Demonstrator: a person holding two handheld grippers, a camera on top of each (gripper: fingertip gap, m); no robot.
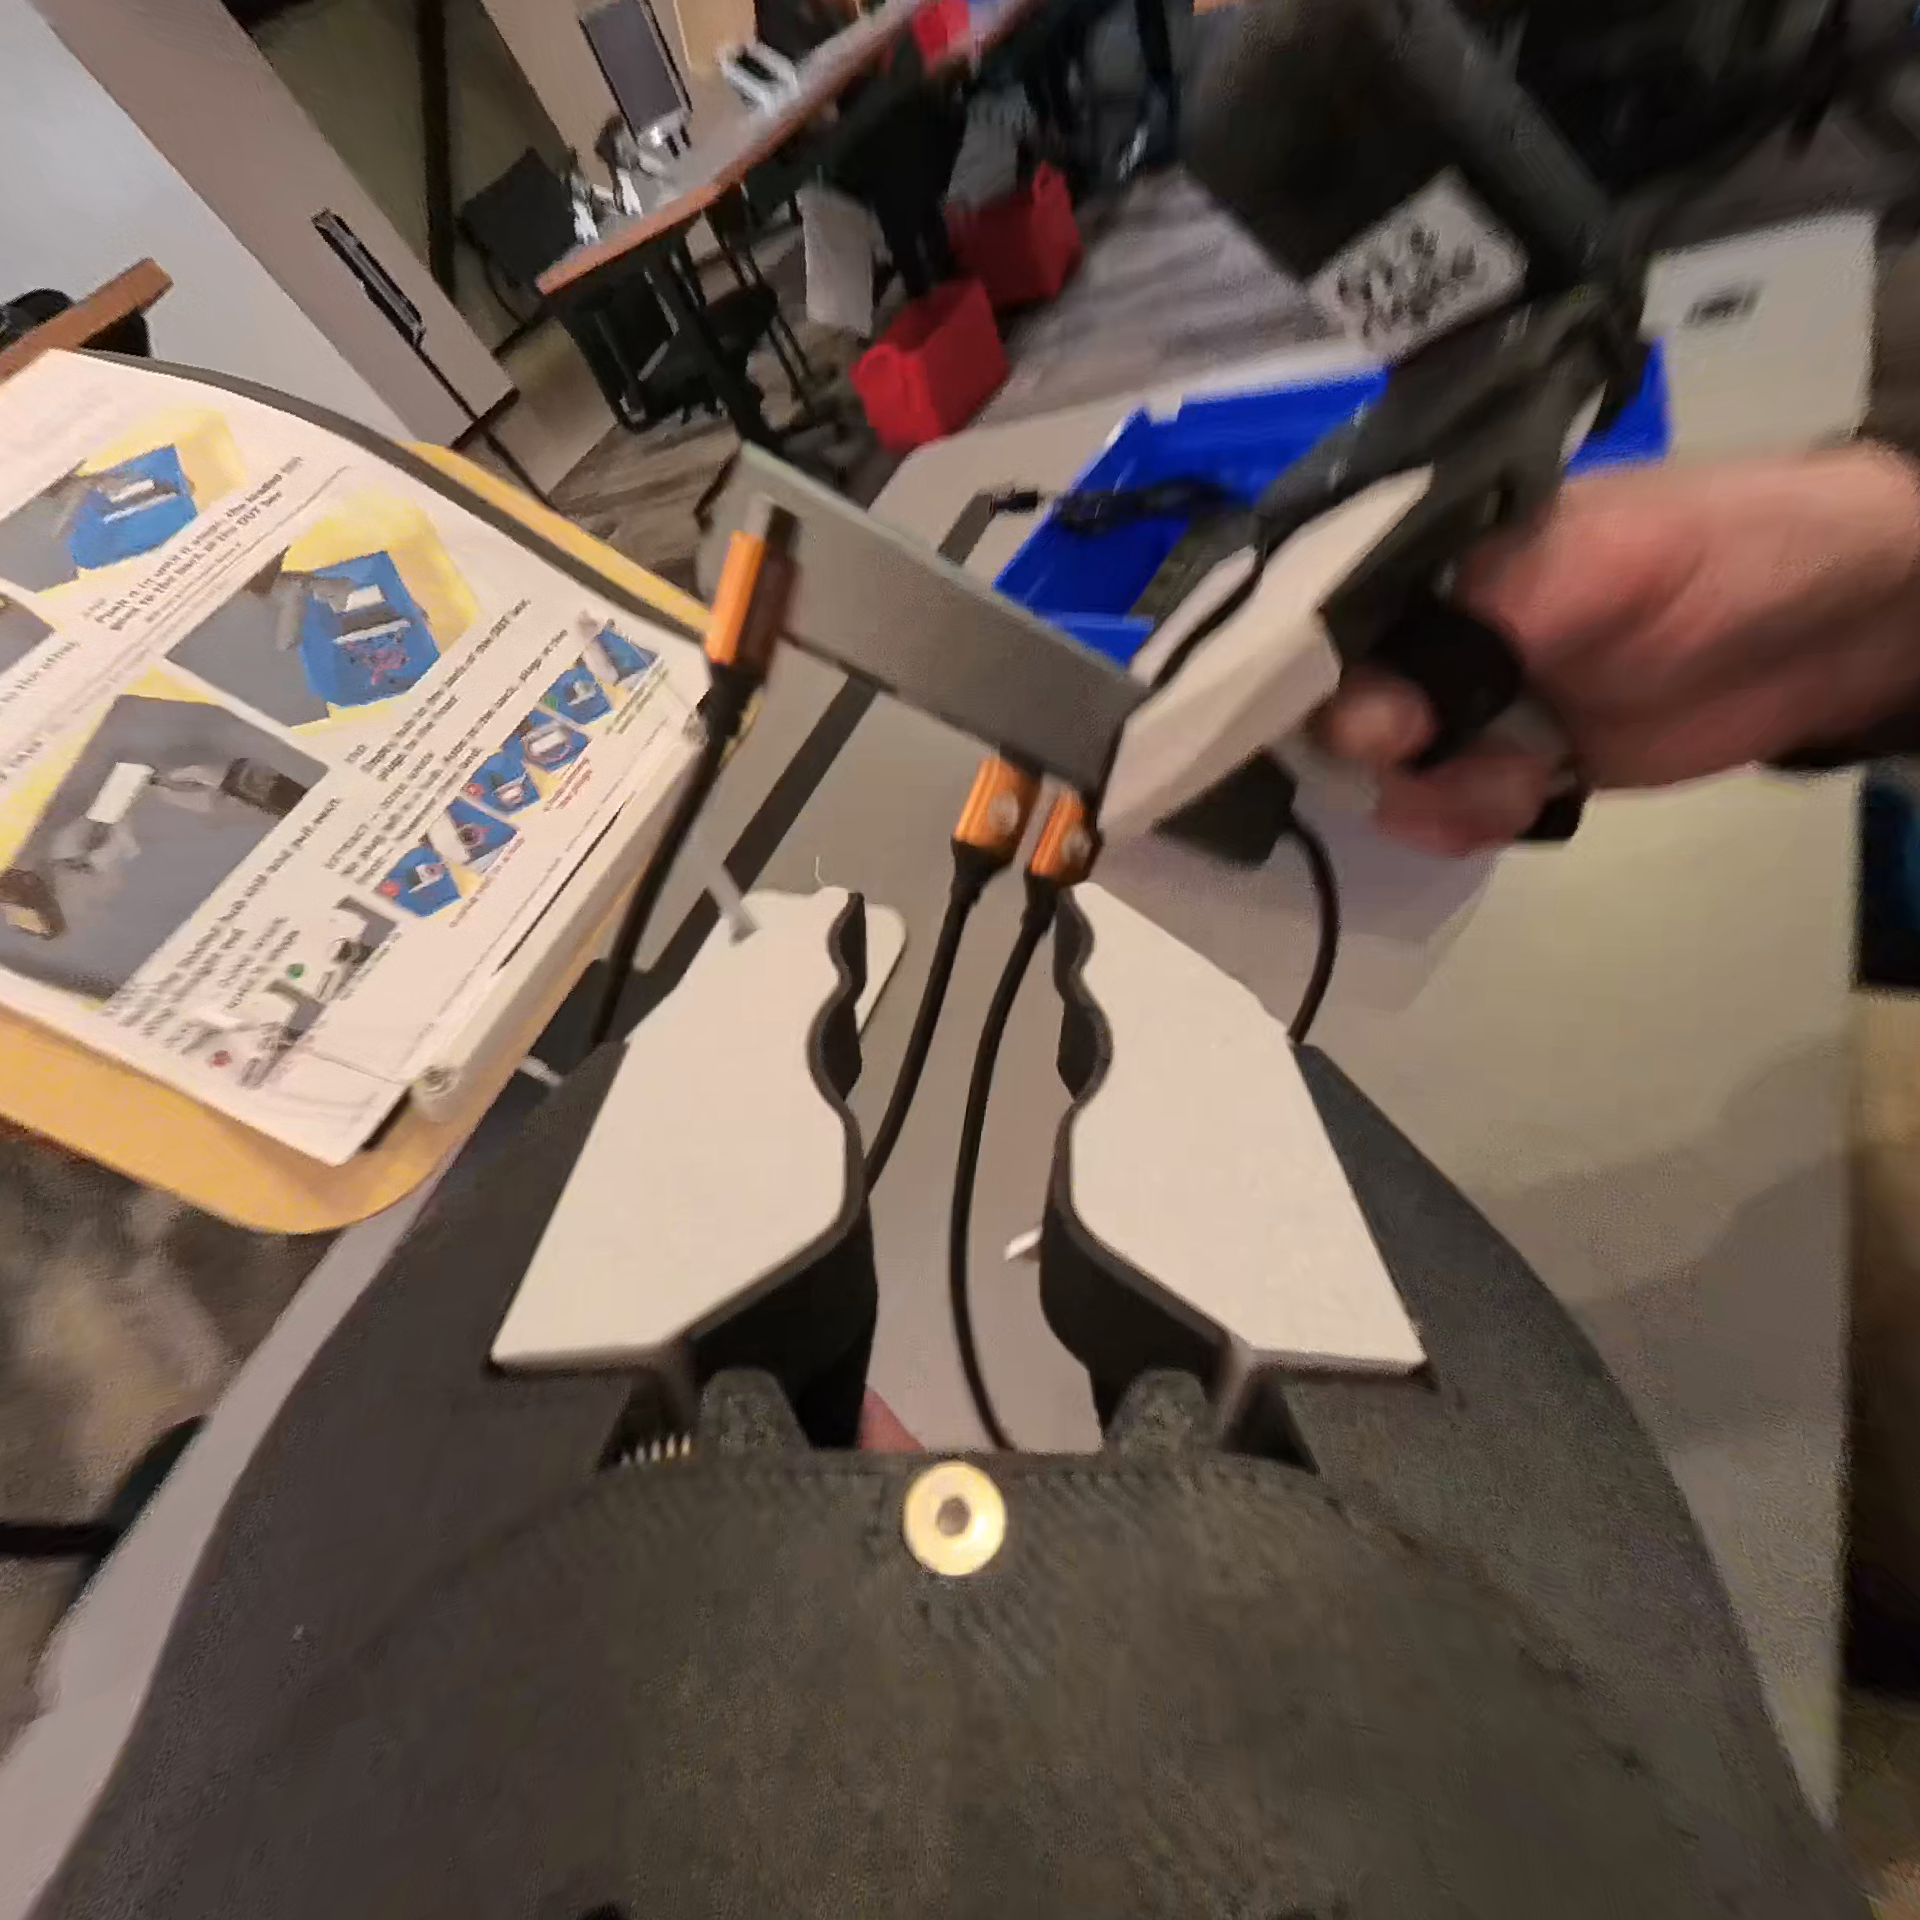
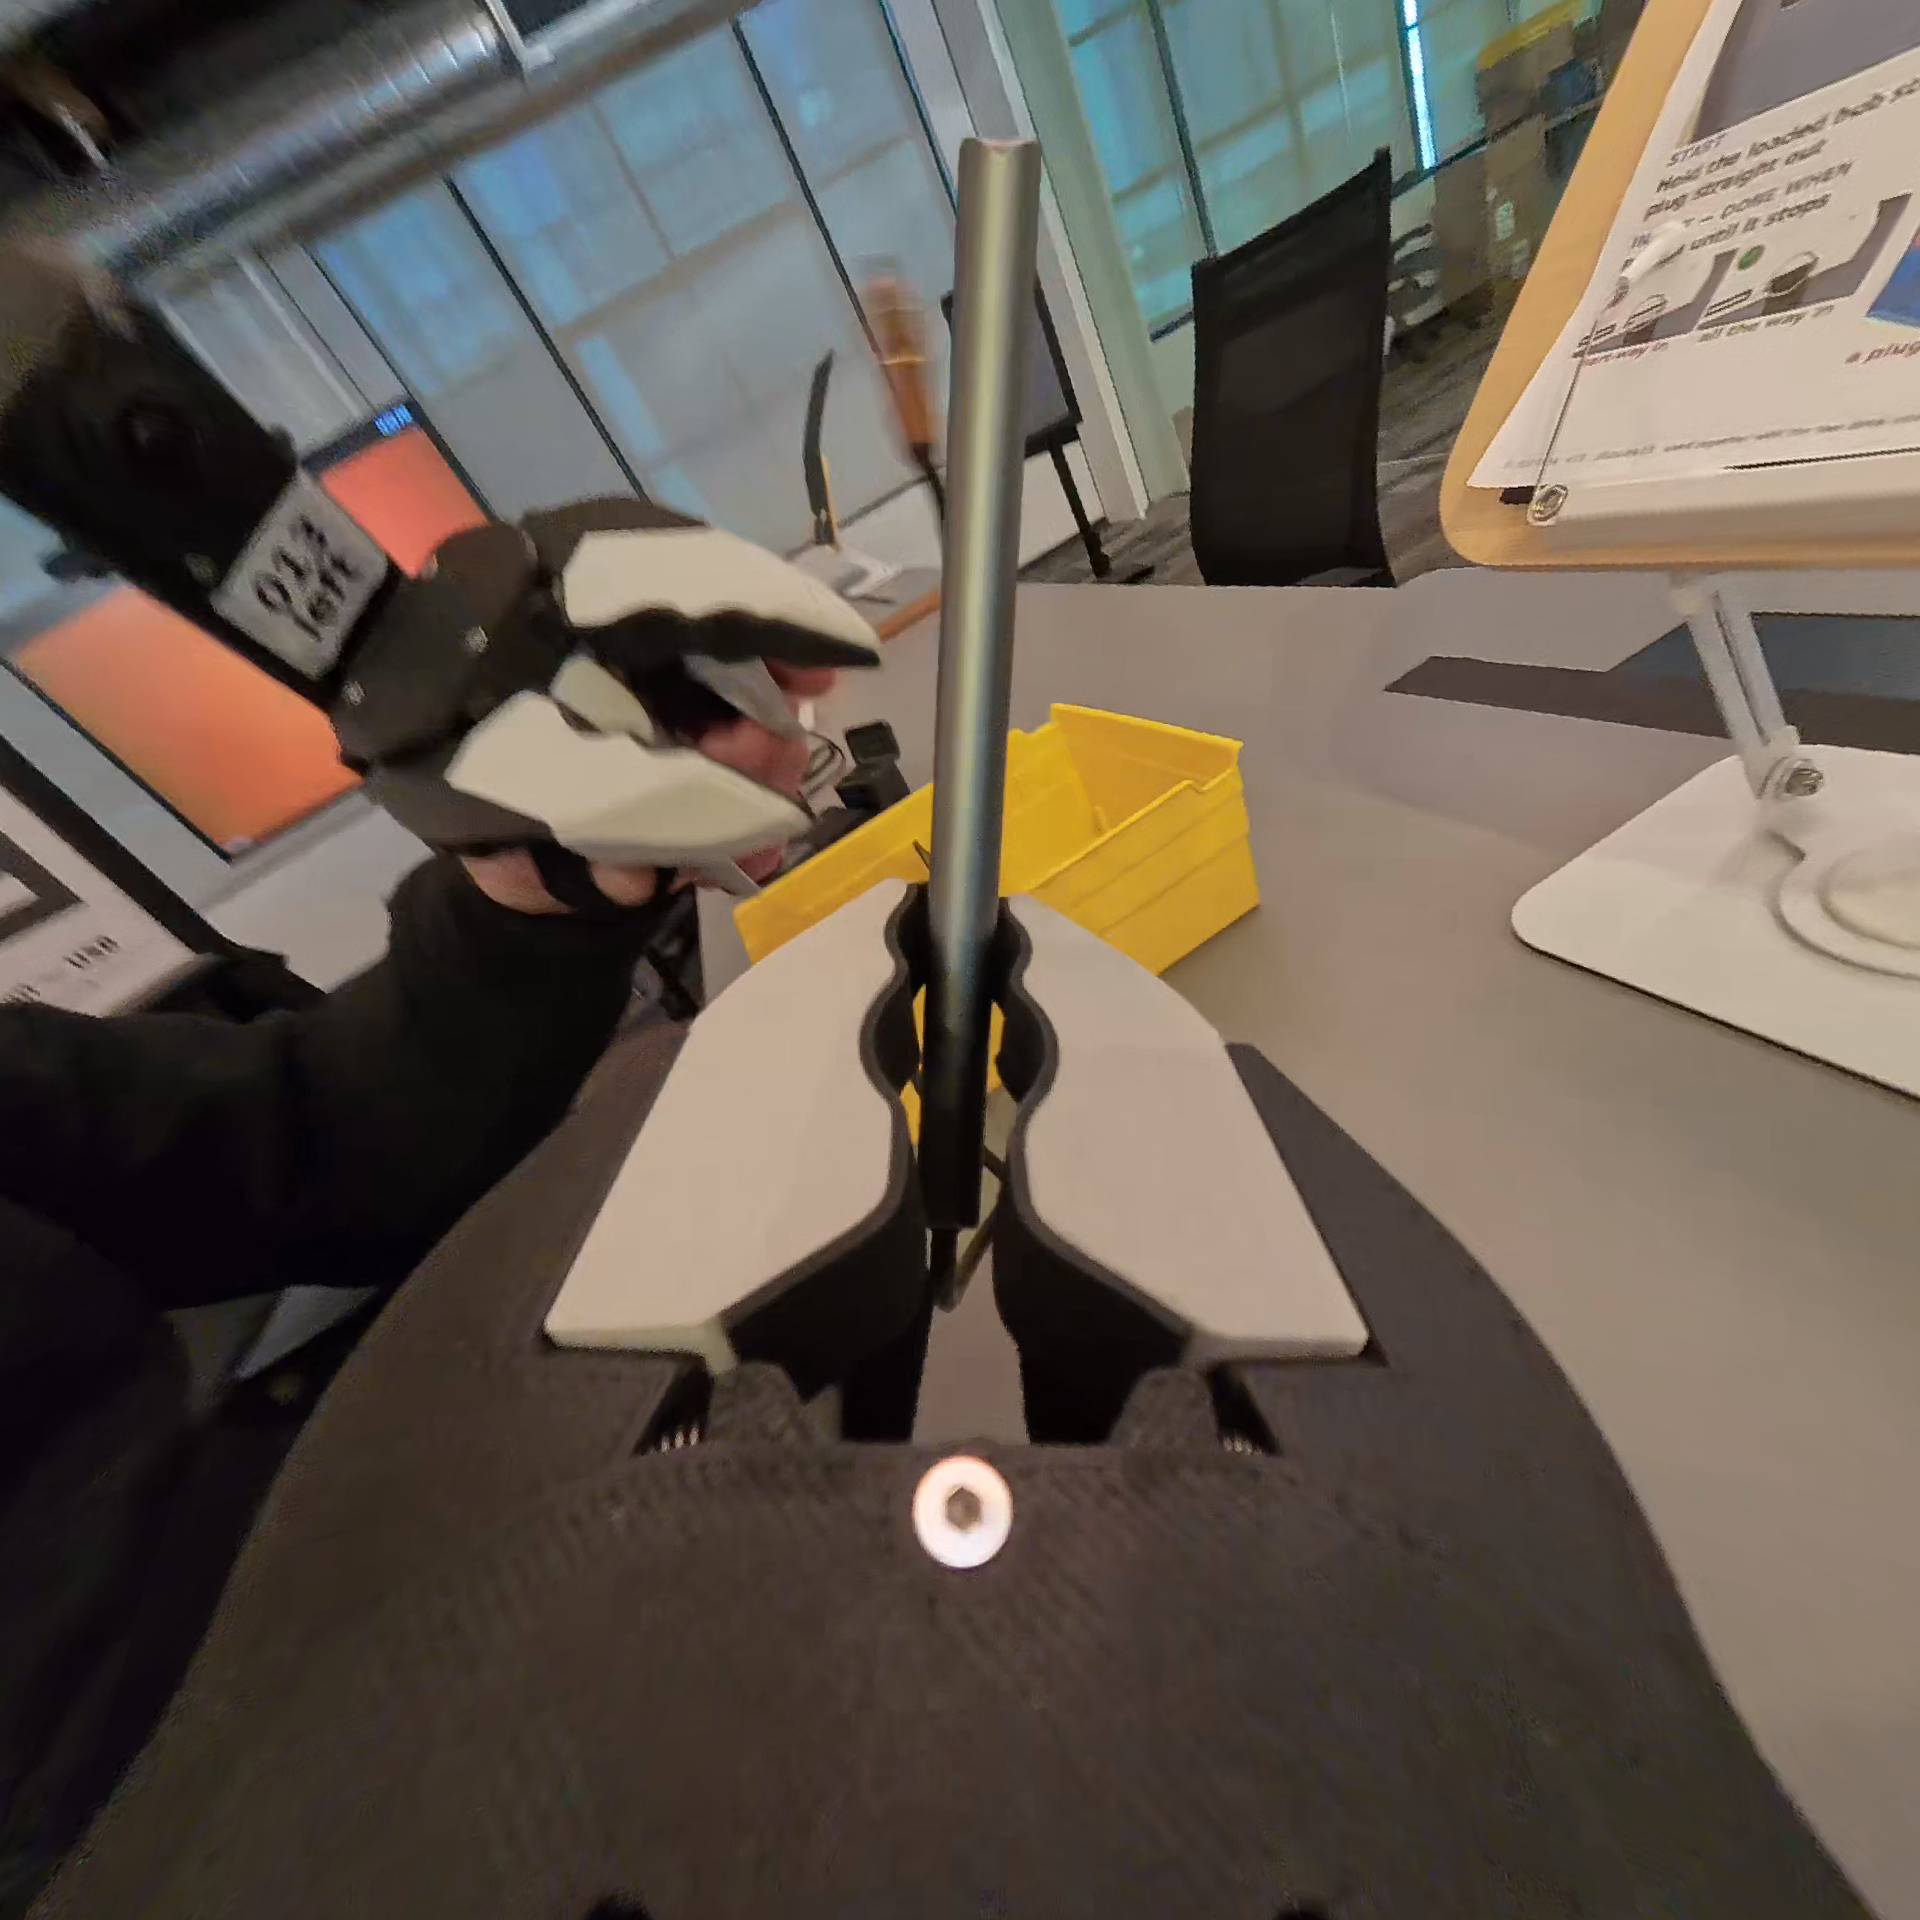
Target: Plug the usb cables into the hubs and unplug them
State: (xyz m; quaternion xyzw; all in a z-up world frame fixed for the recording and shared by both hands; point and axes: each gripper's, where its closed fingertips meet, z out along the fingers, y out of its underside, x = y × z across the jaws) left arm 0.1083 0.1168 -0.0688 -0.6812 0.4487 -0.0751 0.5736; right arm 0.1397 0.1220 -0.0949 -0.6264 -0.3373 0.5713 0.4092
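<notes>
A flat grey USB hub (image 1: 935, 613) is held in the air by my right gripper (image 1: 1143, 727), which is shut on its right end. Three orange plugs sit in the hub: one at the far end (image 1: 743, 592) and two side by side near the gripper (image 1: 992, 805) (image 1: 1062, 836). Their black cables (image 1: 914, 1039) hang down between the fingers of my left gripper (image 1: 966, 925), which is open just below the two near plugs. In the right wrist view the hub (image 2: 982, 520) stands edge-on in my shut right gripper (image 2: 958, 914). My open left gripper (image 2: 831, 738) is to its left.
A blue bin (image 1: 1195, 488) sits on the grey table (image 1: 1558, 1091) behind the hub. A yellow bin (image 2: 1132, 821) lies beyond my right gripper. An instruction sheet (image 1: 312, 727) rests on a tilted stand with a white base (image 2: 1714, 914). Tables and red bins stand farther off. The tips of one gripper are about 5 cm away from the tips of the other.
</notes>
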